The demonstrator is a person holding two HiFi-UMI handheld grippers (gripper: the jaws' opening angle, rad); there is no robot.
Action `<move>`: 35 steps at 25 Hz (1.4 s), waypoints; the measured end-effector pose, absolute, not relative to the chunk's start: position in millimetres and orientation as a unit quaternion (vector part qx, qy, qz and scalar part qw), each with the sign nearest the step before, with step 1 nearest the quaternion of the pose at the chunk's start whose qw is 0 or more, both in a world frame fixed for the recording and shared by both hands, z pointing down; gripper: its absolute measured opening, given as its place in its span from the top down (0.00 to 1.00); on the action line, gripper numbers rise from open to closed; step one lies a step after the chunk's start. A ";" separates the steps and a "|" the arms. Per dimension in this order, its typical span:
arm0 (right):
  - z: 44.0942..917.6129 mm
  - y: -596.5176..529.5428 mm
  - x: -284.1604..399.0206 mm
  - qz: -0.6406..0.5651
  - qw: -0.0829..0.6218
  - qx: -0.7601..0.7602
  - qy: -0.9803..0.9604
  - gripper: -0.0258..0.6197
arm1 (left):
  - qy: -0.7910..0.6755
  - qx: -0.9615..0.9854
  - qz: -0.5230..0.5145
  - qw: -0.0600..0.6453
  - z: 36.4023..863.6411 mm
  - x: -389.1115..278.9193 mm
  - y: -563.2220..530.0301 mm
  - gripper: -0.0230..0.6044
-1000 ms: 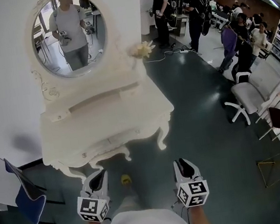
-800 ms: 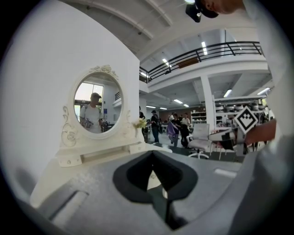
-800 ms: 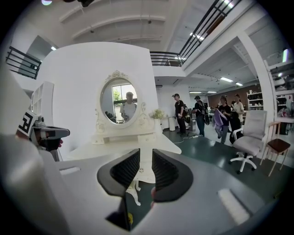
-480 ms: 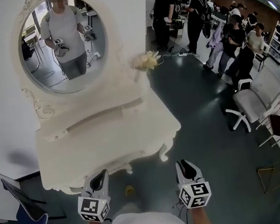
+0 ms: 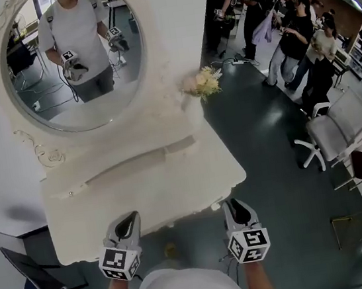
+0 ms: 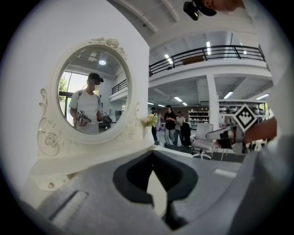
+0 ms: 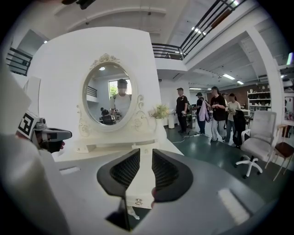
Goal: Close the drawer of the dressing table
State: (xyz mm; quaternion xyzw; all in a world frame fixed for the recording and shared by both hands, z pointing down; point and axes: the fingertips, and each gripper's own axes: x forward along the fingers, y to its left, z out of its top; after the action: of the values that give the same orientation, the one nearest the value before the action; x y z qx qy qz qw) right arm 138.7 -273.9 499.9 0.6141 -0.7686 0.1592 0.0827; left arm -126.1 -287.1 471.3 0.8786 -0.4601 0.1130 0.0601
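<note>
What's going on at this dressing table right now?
A person stands at the white dressing table with a gripper in each hand. The left gripper and right gripper hover at its front edge, both empty. The small drawer under the mirror juts out, not yet closed.

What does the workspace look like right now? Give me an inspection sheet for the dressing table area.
Surface: dressing table top bare white, flowers at its rear right corner.
Job's things: small drawer in the tier below the mirror stands out, not yet closed.
Clutter: small yellow thing on the floor under the table, unidentifiable.
Grippers: left gripper tips together, empty; right gripper open, empty; both near the table's front edge.
Cables: white cable on the floor beyond the table.
Surroundings: people standing at right, white office chair, blue chair at left.
</note>
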 end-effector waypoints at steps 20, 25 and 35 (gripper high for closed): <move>518.6 -374.5 88.5 0.161 0.121 0.610 -0.766 0.85 | -0.438 0.885 0.123 0.094 503.3 -157.5 -383.9 0.97; 522.9 -389.6 81.1 0.171 0.116 0.600 -0.773 0.85 | -0.439 0.884 0.122 0.104 507.2 -150.8 -392.8 0.97; 543.8 -425.0 96.2 0.181 0.132 0.580 -0.783 0.85 | -0.463 0.868 0.131 0.123 530.1 -144.8 -424.7 0.97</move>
State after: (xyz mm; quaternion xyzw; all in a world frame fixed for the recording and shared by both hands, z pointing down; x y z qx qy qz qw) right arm 96.2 -425.0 543.8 0.5804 -0.7829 0.1809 0.1320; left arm -144.8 -424.7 530.1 0.8677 -0.4634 0.1310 0.1232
